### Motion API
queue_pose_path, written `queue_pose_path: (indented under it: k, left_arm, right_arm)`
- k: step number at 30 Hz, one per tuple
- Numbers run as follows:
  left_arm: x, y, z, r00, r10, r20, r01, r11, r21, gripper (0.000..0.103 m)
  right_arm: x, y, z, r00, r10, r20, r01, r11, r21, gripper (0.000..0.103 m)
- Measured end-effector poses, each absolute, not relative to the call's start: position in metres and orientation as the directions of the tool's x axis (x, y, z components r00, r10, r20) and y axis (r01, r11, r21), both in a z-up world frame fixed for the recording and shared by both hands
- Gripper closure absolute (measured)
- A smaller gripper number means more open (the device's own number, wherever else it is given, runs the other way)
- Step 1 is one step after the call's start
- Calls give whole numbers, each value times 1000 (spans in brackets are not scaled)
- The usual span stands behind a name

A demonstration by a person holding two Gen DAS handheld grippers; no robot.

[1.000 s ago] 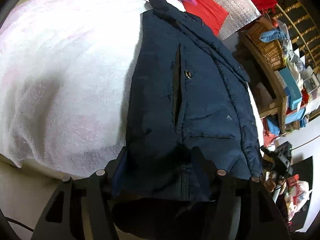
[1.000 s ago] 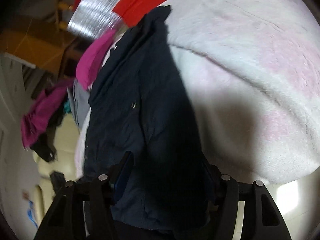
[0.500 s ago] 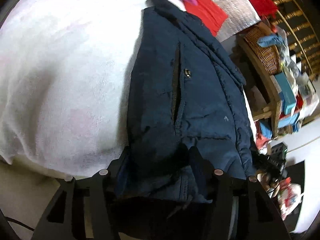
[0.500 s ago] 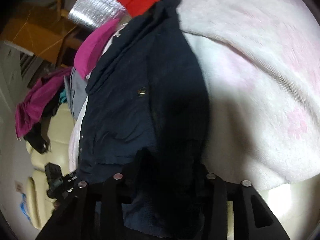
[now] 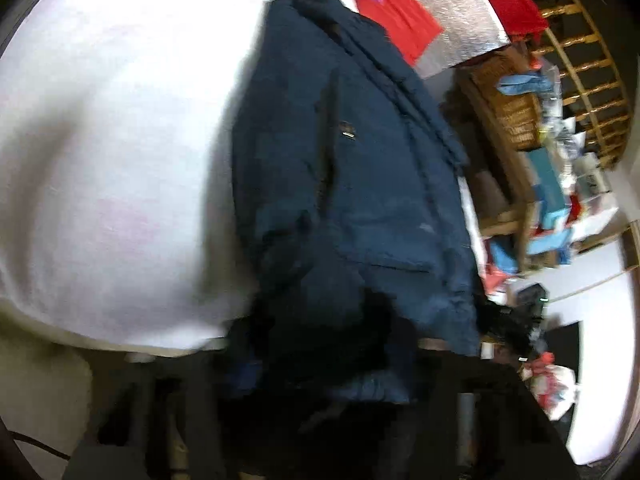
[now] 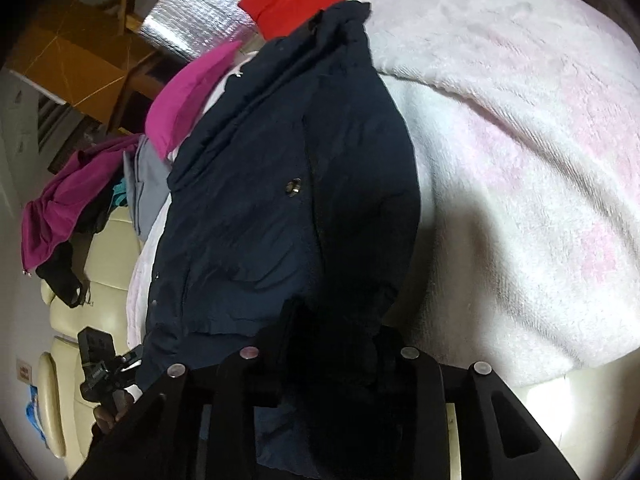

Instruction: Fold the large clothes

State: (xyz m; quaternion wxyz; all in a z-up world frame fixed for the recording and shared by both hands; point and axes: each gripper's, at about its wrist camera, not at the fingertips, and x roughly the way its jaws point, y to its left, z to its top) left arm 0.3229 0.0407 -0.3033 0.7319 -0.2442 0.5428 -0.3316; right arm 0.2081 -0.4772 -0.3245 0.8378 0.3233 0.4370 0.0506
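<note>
Left wrist view: the left gripper (image 5: 320,344), jaws just closing, clamps the hem of the jacket (image 5: 352,168), which runs lengthwise straight away across the blanket (image 5: 112,152).

Right wrist view: the right gripper (image 6: 328,344), likewise just closing, clamps the same near hem; both hands equally near.

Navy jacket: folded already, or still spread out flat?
Folded lengthwise. The jacket lies as a narrow strip on the blanket, its front doubled along a straight edge; no crosswise fold shows yet.
</note>
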Motion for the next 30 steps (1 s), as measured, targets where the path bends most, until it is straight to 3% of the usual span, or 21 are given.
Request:
queue_pose_path:
  k: [5,7,11,13,14,15,16,17,18,22,30]
  left_arm:
    - [319,41,-293,214,-750,-626,264,661,-702,62]
    - [322,43,-301,208,-728,-653,217,686,-695,43]
    - [326,46,-315,194,-751,-631,158,658,-736,38]
    - [327,40,-315,182,-774,-606,170,632,-756,41]
    - [327,37,-315,182,-777,-602,178,628,-757,47]
    - [327,33,-314,178,-783,-597,188,622,-760,59]
    - [328,32,-313,177,-784,-595,193,620,-760,64]
    - [329,31,-311,183,-785,-592,199,620,-759,68]
    - [328,30,-309,189,-786,-589,209,618,-758,73]
    - [322,30,-286,243,-795,-557,258,606,-752,82]
    - [308,34,-242,312,-794,-522,322,605,-728,88]
  right_arm:
    - [199,-482,-307,670,359,-650,161,785,599,85]
    - [199,-484,-309,661,363,-657,170,780,602,85]
    - [201,-485,-319,629,380,-678,211,756,619,79]
    - [202,-484,-324,619,406,-672,215,735,643,65]
    - [203,-483,-325,616,413,-670,212,733,646,61]
    - [204,-482,-327,610,412,-677,212,738,640,61]
    - [206,-481,-327,603,405,-688,209,751,626,63]
    - [206,-478,-325,604,392,-694,203,766,610,78]
    - [204,-477,-320,614,372,-696,190,786,588,85]
    - [196,-475,-298,670,350,-655,149,801,580,89]
    - [174,-465,-246,754,340,-562,56,819,571,92]
